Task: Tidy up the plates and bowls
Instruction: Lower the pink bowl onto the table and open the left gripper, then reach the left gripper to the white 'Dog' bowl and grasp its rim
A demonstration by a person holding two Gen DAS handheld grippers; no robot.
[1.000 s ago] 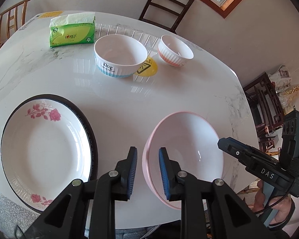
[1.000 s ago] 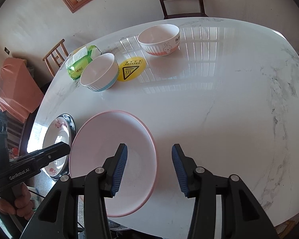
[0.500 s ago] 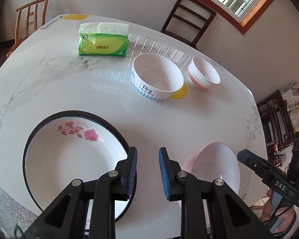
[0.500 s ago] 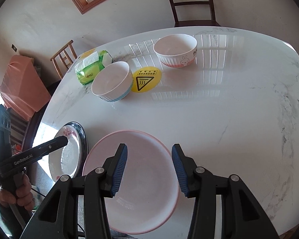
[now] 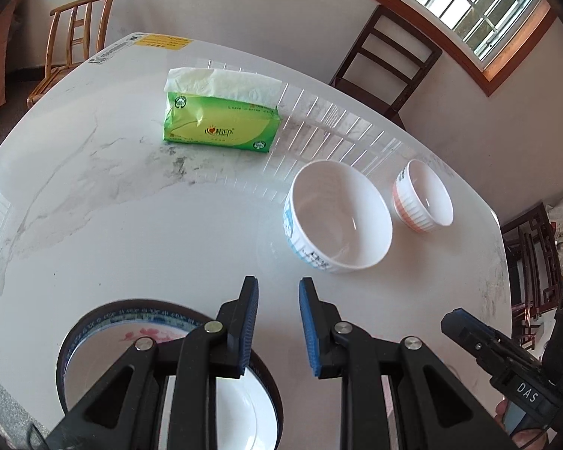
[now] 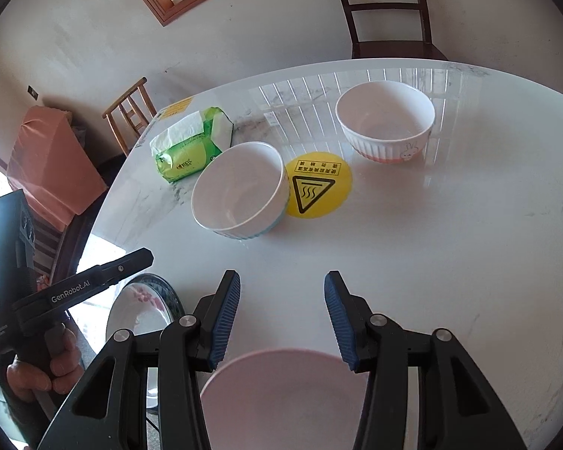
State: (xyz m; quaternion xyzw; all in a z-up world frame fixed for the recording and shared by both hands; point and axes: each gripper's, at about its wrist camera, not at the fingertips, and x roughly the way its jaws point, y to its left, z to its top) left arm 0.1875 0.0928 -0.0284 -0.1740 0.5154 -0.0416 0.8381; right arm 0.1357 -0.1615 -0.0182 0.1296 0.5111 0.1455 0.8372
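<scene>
Hand-held gripper, left (image 5: 277, 322): jaws set narrow, nothing seen between the blue pads, poised above the near edge of the bench (image 5: 131, 232). Its right finger stands over bare bench just beyond the rose plate (image 5: 105, 360).

Left to right across the bench, as noted from both wrist views:
- Rose plate, dark-rimmed with pink flowers, lying flat at the near left edge. Nothing is stacked on it.
- Green tissue pack (image 5: 221, 127), far left of centre, well apart from the crockery.
- Blue-trimmed bowl (image 5: 337, 217), upright and empty, mid-bench. Yellow warning sticker (image 6: 319, 189) seen just beside it, partly hidden by it.
- Orange-trimmed bowl (image 5: 424, 197), upright and empty, near the blue-trimmed one but not touching it.
- Pink plate (image 6: 281, 397), at the near edge, below the right hand-held gripper (image 6: 283, 317). That gripper's jaws are held moderately apart with nothing between the pads; the plate rim lies underneath them, and contact cannot be made out.

Progress, as judged: little or nothing is done. No plate is seen stacked on another, and no bowl is nested. Four pieces lie separately. Still to be done, it is supposed: the two plates brought together, and the two bowls set one inside the other. Which piece is to be taken first cannot be told.
</scene>
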